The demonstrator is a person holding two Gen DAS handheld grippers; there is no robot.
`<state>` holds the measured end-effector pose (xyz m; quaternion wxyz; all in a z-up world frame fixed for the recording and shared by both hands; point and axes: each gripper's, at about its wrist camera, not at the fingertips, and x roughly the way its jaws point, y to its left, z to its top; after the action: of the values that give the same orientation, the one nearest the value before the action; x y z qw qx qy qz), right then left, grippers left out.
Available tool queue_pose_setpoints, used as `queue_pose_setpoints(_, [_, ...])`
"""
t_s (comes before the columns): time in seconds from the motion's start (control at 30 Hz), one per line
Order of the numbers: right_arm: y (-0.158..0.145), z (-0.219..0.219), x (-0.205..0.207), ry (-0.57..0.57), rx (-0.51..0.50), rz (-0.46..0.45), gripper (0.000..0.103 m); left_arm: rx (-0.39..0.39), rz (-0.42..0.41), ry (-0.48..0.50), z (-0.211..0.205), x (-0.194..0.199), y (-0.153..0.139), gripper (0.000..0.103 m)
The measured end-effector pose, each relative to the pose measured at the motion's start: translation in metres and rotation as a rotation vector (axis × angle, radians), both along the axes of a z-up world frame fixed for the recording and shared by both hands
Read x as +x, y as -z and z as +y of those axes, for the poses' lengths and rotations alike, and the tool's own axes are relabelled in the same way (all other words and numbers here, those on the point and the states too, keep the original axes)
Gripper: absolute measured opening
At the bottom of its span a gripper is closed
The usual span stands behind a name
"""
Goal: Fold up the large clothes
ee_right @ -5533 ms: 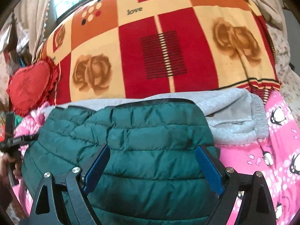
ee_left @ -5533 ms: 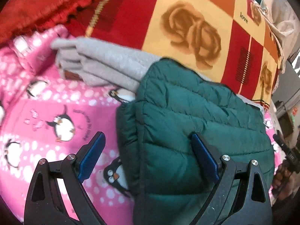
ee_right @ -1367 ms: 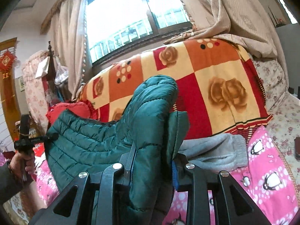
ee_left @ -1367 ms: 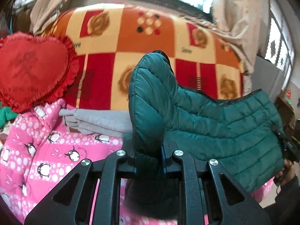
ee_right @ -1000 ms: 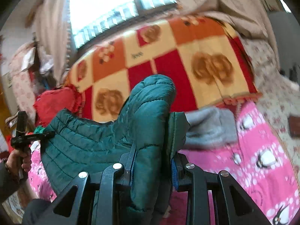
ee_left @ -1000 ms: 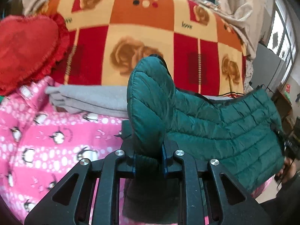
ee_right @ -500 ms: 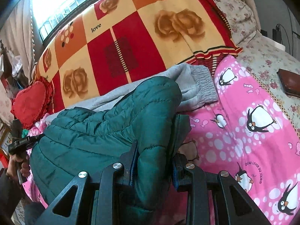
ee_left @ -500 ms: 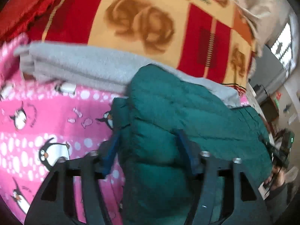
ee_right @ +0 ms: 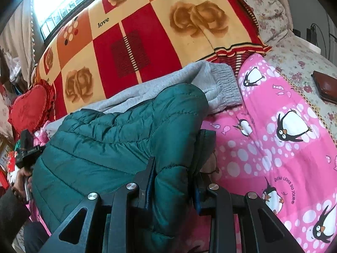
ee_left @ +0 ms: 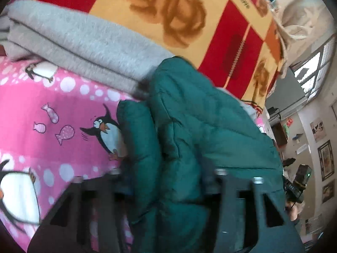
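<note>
A dark green quilted jacket [ee_left: 210, 126] lies on the pink penguin blanket [ee_left: 52, 116], its far edge against a folded grey garment [ee_left: 84, 48]. My left gripper [ee_left: 164, 175] is blurred and straddles the jacket's left fold. Its jaws stand fairly wide and are closing, with the padded fabric between them. In the right wrist view my right gripper [ee_right: 172, 168] is shut on a thick fold at the right end of the jacket [ee_right: 115, 143], low over the pink blanket [ee_right: 273, 147]. Both sets of fingertips are buried in the fabric.
A red, orange and yellow rose blanket [ee_right: 147, 42] rises behind the grey garment [ee_right: 210, 84]. A red heart cushion [ee_right: 29, 105] sits at far left, and a brown wallet [ee_right: 326, 86] on the floral sheet at right. A person's hand [ee_right: 23, 175] grips a handle at left.
Both grippers came down and laid the lifted jacket onto the bed against the grey garment. The left jaws, shut on the fold a second ago, have spread apart. The right grip is unchanged.
</note>
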<state>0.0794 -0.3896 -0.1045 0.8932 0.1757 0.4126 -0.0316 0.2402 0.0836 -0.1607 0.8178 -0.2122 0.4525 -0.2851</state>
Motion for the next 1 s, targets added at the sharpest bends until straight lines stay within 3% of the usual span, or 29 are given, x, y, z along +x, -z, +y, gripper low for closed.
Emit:
queue_pose_setpoints(0.13, [-0.010,0.003,-0.004,0.001,-0.006,-0.044,0.028,0.042,-0.081,-0.050,0.000,-0.021,-0.021,0.023])
queue_pose_setpoints(0.37, [-0.054,0.023,-0.025,-0.054,-0.027,-0.193,0.025,0.094,-0.233,-0.107,0.017,-0.081,-0.092,0.023])
queue_pose_setpoints(0.47, [-0.075,0.033,-0.037,-0.087,-0.044,-0.276,0.015,0.117,-0.268,-0.127,0.033,-0.117,-0.123,0.023])
queue_pose_setpoints(0.57, [-0.092,0.043,-0.047,-0.141,-0.040,-0.336,0.015,0.141,-0.283,-0.142,0.047,-0.144,-0.141,0.023])
queue_pose_setpoints(0.67, [-0.083,0.045,-0.040,-0.160,-0.006,-0.308,0.015,0.178,-0.246,-0.152,0.054,-0.153,-0.131,0.023])
queue_pose_setpoints(0.8, [-0.065,0.052,-0.021,-0.158,0.027,-0.223,0.016,0.195,-0.156,-0.197,0.064,-0.141,-0.089,0.025])
queue_pose_setpoints(0.87, [-0.062,0.050,-0.019,-0.120,0.046,-0.210,0.025,0.172,-0.132,-0.228,0.072,-0.132,-0.074,0.028])
queue_pose_setpoints(0.93, [-0.066,0.044,-0.026,-0.065,0.072,-0.257,0.047,0.143,-0.108,-0.279,0.082,-0.128,-0.064,0.031])
queue_pose_setpoints(1.0, [-0.073,0.038,-0.035,-0.016,0.056,-0.303,0.056,0.124,-0.081,-0.321,0.091,-0.125,-0.055,0.036])
